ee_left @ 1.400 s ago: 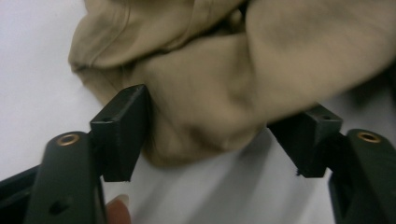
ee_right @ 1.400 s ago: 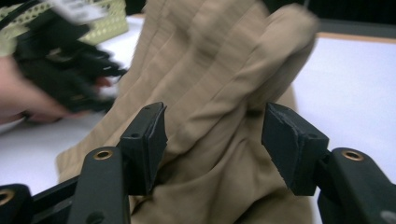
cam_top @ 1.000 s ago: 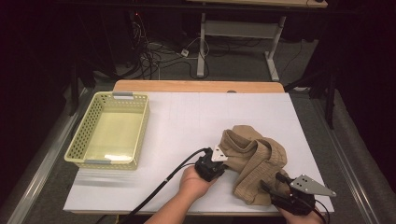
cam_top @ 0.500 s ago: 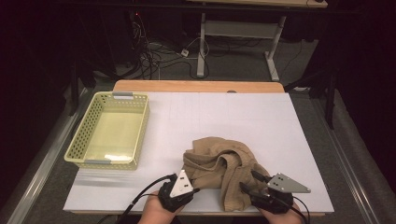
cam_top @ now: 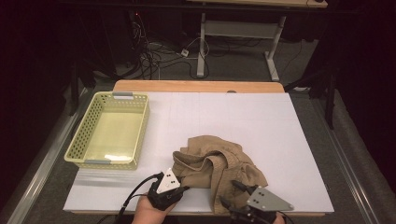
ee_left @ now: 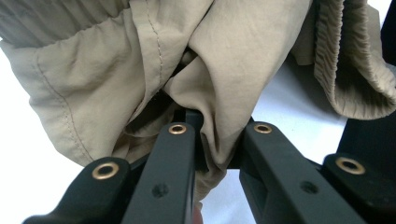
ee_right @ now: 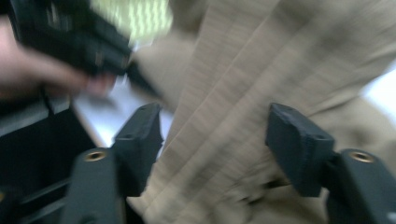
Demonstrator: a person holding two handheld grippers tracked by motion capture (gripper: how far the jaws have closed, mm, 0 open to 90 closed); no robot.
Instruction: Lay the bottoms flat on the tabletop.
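A crumpled tan garment (cam_top: 215,161) lies on the white table (cam_top: 243,116) near its front edge. My left gripper (cam_top: 183,186) sits at the garment's near left corner. In the left gripper view it (ee_left: 212,123) is shut on a fold of the tan cloth (ee_left: 243,51). My right gripper (cam_top: 229,193) is at the garment's near right side. Its jaws have just been opening; in the blurred right gripper view it (ee_right: 215,135) stands open, with the ribbed cloth (ee_right: 243,70) lying between the pads, apart from them.
A yellow-green plastic basket (cam_top: 79,137) stands empty on the left of the table. A wooden strip (cam_top: 196,86) runs along the far edge. Cables and desk legs are on the dark floor beyond. The left gripper (ee_right: 70,37) and its hand appear blurred in the right gripper view.
Both grippers have moved left and toward the front edge, and the garment has come with them and spread wider. The right gripper's jaws stand farther apart.
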